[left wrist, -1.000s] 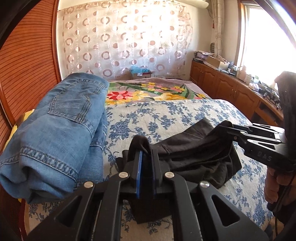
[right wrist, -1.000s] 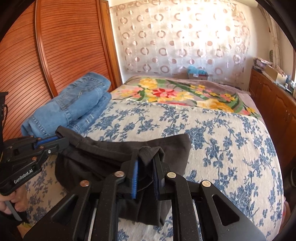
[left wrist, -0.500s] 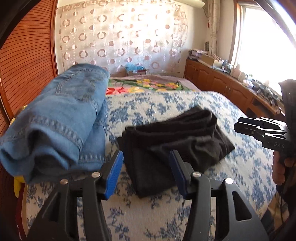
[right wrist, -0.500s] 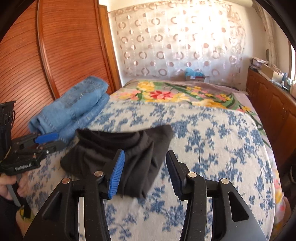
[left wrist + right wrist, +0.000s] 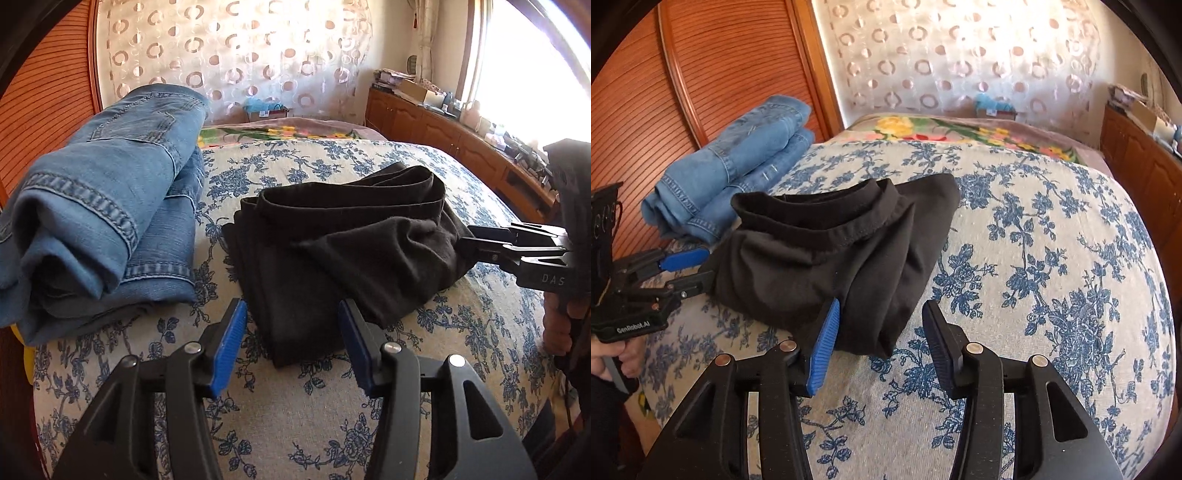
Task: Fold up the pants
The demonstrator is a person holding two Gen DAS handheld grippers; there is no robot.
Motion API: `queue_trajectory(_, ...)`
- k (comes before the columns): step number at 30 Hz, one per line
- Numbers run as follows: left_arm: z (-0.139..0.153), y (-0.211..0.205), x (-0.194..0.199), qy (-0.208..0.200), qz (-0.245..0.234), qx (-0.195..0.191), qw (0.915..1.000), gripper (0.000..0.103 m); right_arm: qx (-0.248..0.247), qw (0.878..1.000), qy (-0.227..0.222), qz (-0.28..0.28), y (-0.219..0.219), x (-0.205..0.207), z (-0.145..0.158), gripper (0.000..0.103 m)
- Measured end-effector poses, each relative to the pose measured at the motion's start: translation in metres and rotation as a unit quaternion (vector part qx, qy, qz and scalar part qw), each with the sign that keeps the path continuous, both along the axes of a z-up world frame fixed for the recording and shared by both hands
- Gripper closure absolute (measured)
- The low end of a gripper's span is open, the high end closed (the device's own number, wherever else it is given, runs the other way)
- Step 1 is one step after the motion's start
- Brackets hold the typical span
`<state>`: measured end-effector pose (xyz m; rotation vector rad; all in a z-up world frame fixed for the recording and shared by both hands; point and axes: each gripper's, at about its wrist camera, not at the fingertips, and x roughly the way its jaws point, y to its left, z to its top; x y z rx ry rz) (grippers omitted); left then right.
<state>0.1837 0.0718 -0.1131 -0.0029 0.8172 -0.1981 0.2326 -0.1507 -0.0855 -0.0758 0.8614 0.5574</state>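
Folded black pants (image 5: 351,243) (image 5: 831,258) lie in a loose bundle on the blue-flowered bed cover (image 5: 295,424), waistband on top. My left gripper (image 5: 291,310) is open just above the bed. The bundle's near edge lies between its blue pads, and neither pad presses on it. My right gripper (image 5: 881,308) is open too, with the bundle's near corner reaching in beside its left pad. In the left wrist view the right gripper (image 5: 469,240) sits at the bundle's right edge. The right wrist view shows the left gripper (image 5: 701,266) at the bundle's left edge.
Folded blue jeans (image 5: 99,206) (image 5: 738,162) are stacked left of the black pants, against a slatted wooden door (image 5: 720,74). A bright floral blanket (image 5: 960,133) covers the far end of the bed. Wooden cabinets (image 5: 443,129) run along the right wall under a window.
Both grippers were shut on raised black fabric; both have opened and let it drop onto the bed. Both have sunk a little, and the bundle now lies flat.
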Motion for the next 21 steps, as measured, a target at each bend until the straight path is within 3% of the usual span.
queue_trajectory(10, -0.0039, -0.0016, 0.0059, 0.009, 0.006, 0.003, 0.9999, 0.052, 0.009, 1.0, 0.021, -0.001, -0.0001, 0.0051, -0.0065, 0.06)
queue_trajectory(11, -0.0042, -0.0017, 0.0064, 0.01, 0.006, 0.002, 0.9999, 0.052, 0.015, 1.0, 0.025, 0.001, -0.0011, 0.0054, -0.0069, 0.062)
queue_trajectory(12, -0.0044, -0.0017, 0.0067, 0.011, 0.005, 0.002, 0.9999, 0.052, 0.024, 0.999, 0.029, 0.009, -0.0014, 0.0061, -0.0064, 0.075)
queue_trajectory(13, -0.0049, -0.0017, 0.0071, 0.013, 0.005, 0.002, 0.9999, 0.052, 0.029, 0.999, 0.03, 0.015, -0.0014, 0.0056, -0.0055, 0.082)
queue_trajectory(15, -0.0055, -0.0026, 0.008, 0.015, 0.0, 0.0, 0.9999, 0.06, 0.024, 0.999, 0.027, 0.021, 0.0003, 0.0022, -0.0034, 0.092)
queue_trajectory(21, -0.0041, -0.008, 0.0089, 0.014, -0.018, 0.0, 0.9997, 0.082, 0.026, 0.999, 0.02, 0.019, -0.0013, -0.0027, -0.0031, 0.094)
